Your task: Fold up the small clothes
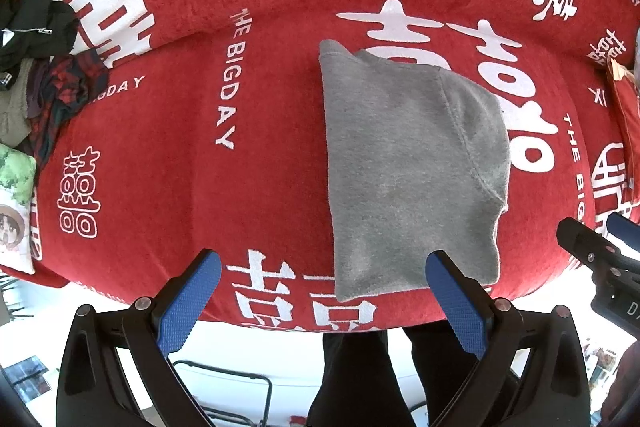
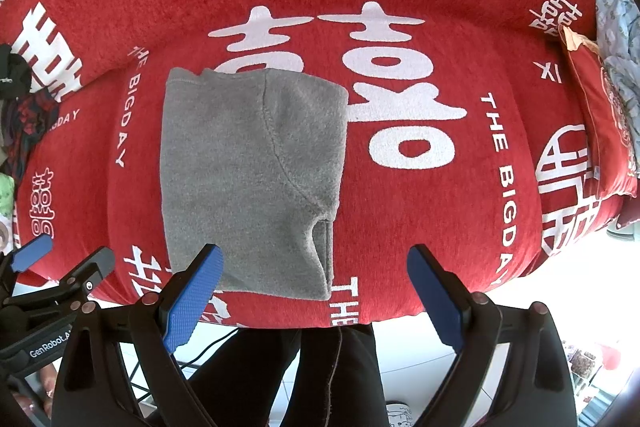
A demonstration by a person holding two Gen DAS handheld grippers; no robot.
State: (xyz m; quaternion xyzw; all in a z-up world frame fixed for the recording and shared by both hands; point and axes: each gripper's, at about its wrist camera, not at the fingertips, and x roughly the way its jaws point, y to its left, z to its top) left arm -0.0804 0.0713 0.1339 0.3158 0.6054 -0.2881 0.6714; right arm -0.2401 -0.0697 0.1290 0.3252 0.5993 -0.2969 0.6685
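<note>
Item: grey garment (image 1: 408,167), folded, lying flat at the red cover's (image 1: 168,155) near edge. Soft, light fleece, I judge; limp, non-slip. I'd pinch a near corner hem. Left gripper (image 1: 324,291) and right gripper (image 2: 316,287): both spread, empty.

The folded garment (image 1: 408,167) lies on the blanket (image 1: 260,187) just ahead of both claws, with a clothes pile (image 1: 44,67) far left.

bare red blanket (image 2: 420,227) right of grey garment (image 2: 248,179)
</note>
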